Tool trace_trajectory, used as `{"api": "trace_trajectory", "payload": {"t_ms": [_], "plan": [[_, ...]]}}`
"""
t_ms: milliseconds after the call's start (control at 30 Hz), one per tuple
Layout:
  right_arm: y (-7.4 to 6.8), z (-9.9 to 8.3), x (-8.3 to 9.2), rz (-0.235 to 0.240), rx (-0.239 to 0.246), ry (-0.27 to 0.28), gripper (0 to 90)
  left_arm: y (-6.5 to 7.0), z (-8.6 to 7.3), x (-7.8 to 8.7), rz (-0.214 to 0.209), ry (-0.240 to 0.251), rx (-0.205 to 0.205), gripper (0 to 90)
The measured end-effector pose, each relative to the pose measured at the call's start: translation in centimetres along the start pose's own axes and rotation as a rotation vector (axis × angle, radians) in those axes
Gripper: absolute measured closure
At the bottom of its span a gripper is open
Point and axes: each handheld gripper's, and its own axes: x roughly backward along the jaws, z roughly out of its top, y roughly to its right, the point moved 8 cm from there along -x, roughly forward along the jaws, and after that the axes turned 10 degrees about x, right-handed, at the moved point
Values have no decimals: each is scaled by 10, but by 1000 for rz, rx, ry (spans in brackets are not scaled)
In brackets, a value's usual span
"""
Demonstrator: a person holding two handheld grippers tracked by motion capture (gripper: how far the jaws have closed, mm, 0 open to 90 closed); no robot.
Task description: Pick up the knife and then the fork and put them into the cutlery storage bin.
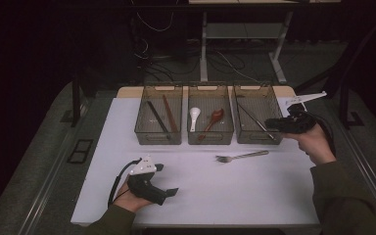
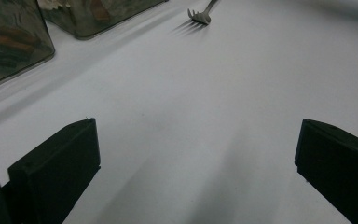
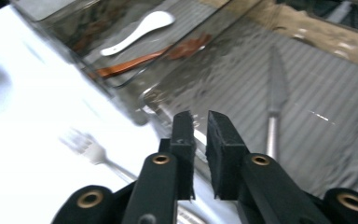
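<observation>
A metal fork [image 1: 242,156] [image 2: 200,16] lies on the white table, in front of the right-hand bin [image 1: 255,140]. A metal knife [image 1: 254,120] [image 3: 275,93] lies slantwise inside that bin. My right gripper [image 1: 270,125] [image 3: 200,116] hovers at the bin's front right corner, its jaws almost touching with nothing between them. The fork [image 3: 86,144] shows blurred below and to its left. My left gripper [image 1: 169,179] [image 2: 198,126] rests low on the table near the front, jaws wide apart and empty.
Three clear bins stand in a row at the back. The left bin [image 1: 157,141] holds a black stick and a brown one. The middle bin [image 1: 210,142] holds a white spoon [image 1: 194,117] [image 3: 140,30] and a red-brown spoon [image 1: 214,120] [image 3: 168,51]. Dark floor surrounds the table.
</observation>
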Motion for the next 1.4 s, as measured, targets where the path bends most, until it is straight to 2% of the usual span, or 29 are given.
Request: {"api": "trace_trajectory", "payload": {"t_ms": [133, 300, 500, 733, 900, 1133, 1400], "plan": [[-11, -7, -1, 21, 23, -4, 879, 0, 0, 0, 0, -3, -2, 0], [-21, -20, -10, 36, 33, -26, 895, 0, 0, 0, 0, -3, -1, 0], [-26, -36, -27, 28, 58, -99, 896, 1, 0, 0, -3, -2, -1, 0], [-23, -56, -51, 3, 75, -203, 896, 1, 0, 0, -4, -3, -3, 0], [-20, -64, -60, -5, 83, -240, 896, 1, 0, -1, -4, -6, -6, 0], [-17, -70, -67, -13, 80, -266, 896, 1, -1, -1, -4, -7, -7, 0], [-19, -72, -66, 6, 78, -273, 896, 1, -1, 0, -4, -6, -4, 0]]}}
